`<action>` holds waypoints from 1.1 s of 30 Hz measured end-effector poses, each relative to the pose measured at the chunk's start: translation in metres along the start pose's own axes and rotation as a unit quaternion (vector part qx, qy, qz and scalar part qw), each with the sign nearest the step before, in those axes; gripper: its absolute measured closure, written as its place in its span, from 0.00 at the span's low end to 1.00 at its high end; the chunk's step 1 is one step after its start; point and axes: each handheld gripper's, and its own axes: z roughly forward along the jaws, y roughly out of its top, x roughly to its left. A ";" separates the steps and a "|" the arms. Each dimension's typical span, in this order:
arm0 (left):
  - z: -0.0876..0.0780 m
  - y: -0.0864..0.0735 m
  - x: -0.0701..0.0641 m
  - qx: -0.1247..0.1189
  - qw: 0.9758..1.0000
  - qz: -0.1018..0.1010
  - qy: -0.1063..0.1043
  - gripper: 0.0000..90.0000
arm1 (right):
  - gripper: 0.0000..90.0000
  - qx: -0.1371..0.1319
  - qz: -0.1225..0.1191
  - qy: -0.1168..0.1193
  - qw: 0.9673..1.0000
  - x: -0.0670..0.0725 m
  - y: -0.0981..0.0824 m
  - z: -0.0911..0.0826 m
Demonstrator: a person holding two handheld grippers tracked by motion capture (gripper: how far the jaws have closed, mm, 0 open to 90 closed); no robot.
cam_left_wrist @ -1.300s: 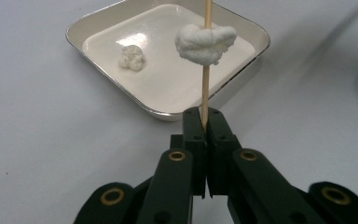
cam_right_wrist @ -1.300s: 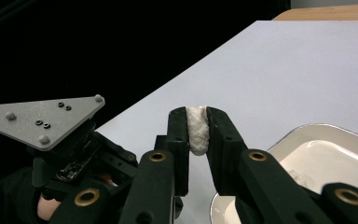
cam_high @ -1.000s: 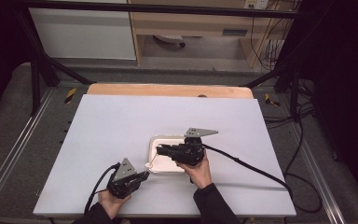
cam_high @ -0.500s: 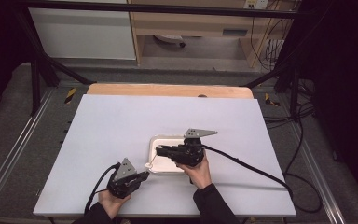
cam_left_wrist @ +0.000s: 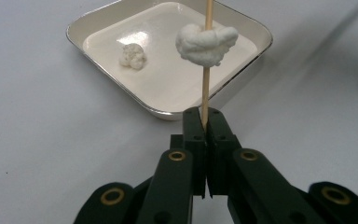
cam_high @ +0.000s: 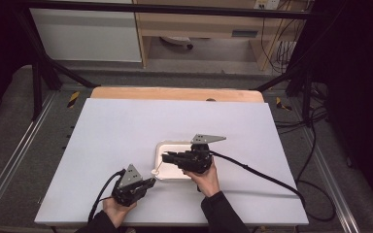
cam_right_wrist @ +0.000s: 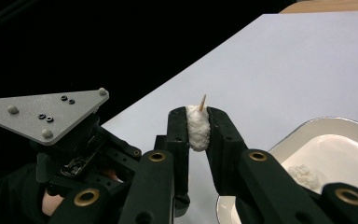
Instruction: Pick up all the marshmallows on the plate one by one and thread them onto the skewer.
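Observation:
My left gripper [cam_left_wrist: 204,114] is shut on the lower end of a thin wooden skewer [cam_left_wrist: 205,88]. A white fluffy lump [cam_left_wrist: 206,41] is threaded partway up the skewer, above a shallow white tray [cam_left_wrist: 177,79]. A smaller white lump [cam_left_wrist: 133,56] lies loose in the tray. My right gripper [cam_right_wrist: 198,114] is shut on a second white lump [cam_right_wrist: 198,130], and the skewer's pointed tip [cam_right_wrist: 202,100] pokes out just above it. In the high view the left gripper [cam_high: 149,182] sits at the tray's near-left corner, and the right gripper [cam_high: 166,155] reaches leftward over the tray [cam_high: 175,145].
A white table top [cam_high: 126,131] ends in a wooden strip [cam_high: 175,93] at the far edge. The right gripper's black cable [cam_high: 262,177] trails across the table to the right. Dark floor and metal rails surround the table.

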 end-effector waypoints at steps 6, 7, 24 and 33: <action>0.000 0.000 0.000 0.001 1.000 -0.001 0.000 0.98 | 0.89 0.000 -0.002 -0.001 1.000 0.000 -0.001 0.000; 0.000 0.000 0.000 0.001 1.000 -0.001 0.001 0.98 | 0.89 0.000 -0.002 -0.001 1.000 0.001 -0.001 0.000; 0.000 0.008 0.002 -0.034 0.999 0.001 -0.004 0.98 | 0.70 0.032 0.000 0.017 0.999 0.000 -0.015 0.013; -0.011 0.004 0.016 -0.037 0.999 -0.034 0.000 0.98 | 0.25 0.053 -0.090 -0.054 0.993 0.004 0.000 -0.007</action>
